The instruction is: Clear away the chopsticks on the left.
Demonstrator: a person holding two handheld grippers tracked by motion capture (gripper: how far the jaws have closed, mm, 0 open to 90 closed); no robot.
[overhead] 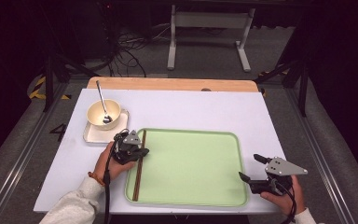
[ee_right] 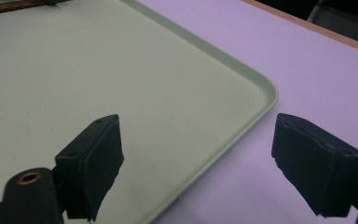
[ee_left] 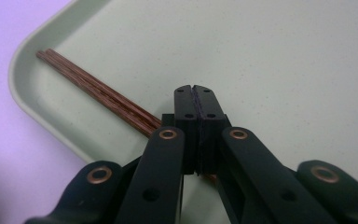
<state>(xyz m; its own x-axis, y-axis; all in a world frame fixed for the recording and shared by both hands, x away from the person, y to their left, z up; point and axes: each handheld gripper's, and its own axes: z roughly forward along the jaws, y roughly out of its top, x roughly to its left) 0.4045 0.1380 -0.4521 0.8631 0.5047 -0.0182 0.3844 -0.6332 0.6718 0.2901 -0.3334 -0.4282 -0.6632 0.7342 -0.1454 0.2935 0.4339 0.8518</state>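
A pair of brown wooden chopsticks (overhead: 139,176) lies along the left inner edge of the pale green tray (overhead: 191,132). My left gripper (overhead: 144,151) hangs over the chopsticks near their far half. In the left gripper view the left gripper (ee_left: 196,93) is shut, pads pressed flat together with nothing between them, and the chopsticks (ee_left: 98,93) run underneath toward the tray corner (ee_left: 23,79). My right gripper (overhead: 249,167) stands open at the tray's right edge. In the right gripper view the right gripper (ee_right: 200,154) straddles the tray rim (ee_right: 261,88), holding nothing.
A cream bowl (overhead: 93,114) with a metal spoon (overhead: 101,98) in it sits on a small white dish (overhead: 93,136) left of the tray's far corner. A white cover (overhead: 191,109) lies over the table, with a wooden strip (overhead: 168,84) along its far edge.
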